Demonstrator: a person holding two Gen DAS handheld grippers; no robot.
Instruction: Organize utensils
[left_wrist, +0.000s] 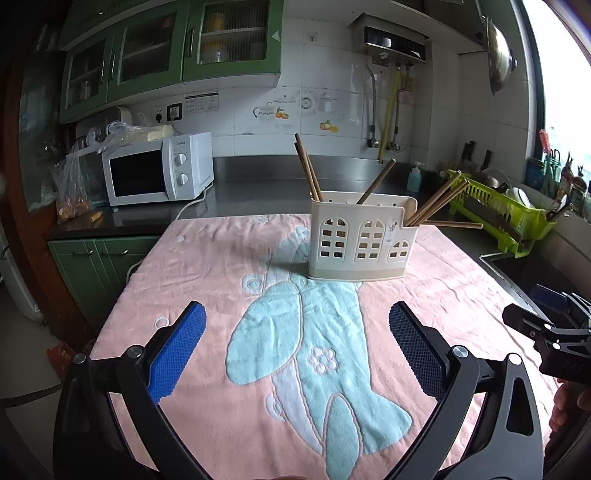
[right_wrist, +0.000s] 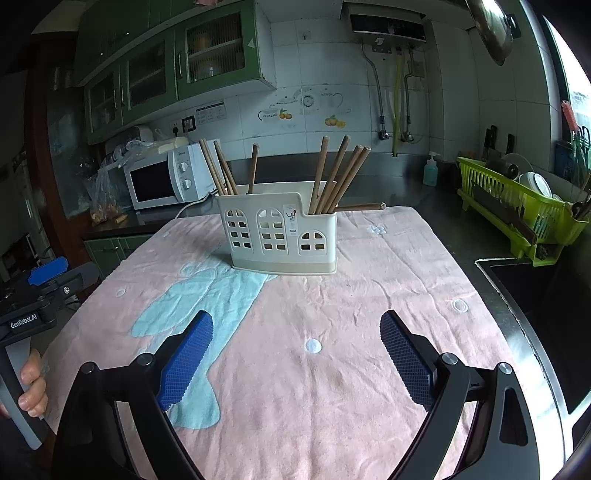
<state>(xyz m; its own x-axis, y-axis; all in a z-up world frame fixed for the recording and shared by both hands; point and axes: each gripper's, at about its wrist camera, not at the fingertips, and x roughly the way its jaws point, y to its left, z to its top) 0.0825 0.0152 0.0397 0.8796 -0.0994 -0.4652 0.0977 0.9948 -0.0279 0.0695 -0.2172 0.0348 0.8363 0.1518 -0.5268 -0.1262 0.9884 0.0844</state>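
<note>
Both grippers, left gripper (left_wrist: 297, 347) and right gripper (right_wrist: 295, 356), have fingers spread and empty. The chopstick holder (right_wrist: 280, 236) stands ahead of the fingers, well apart. One chopstick (right_wrist: 360, 207) lies nearly level across the rim; a careless approach would likely dislodge it.

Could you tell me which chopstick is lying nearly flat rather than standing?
The chopstick poking sideways from the holder's low right compartment; the others lean upright.
</note>
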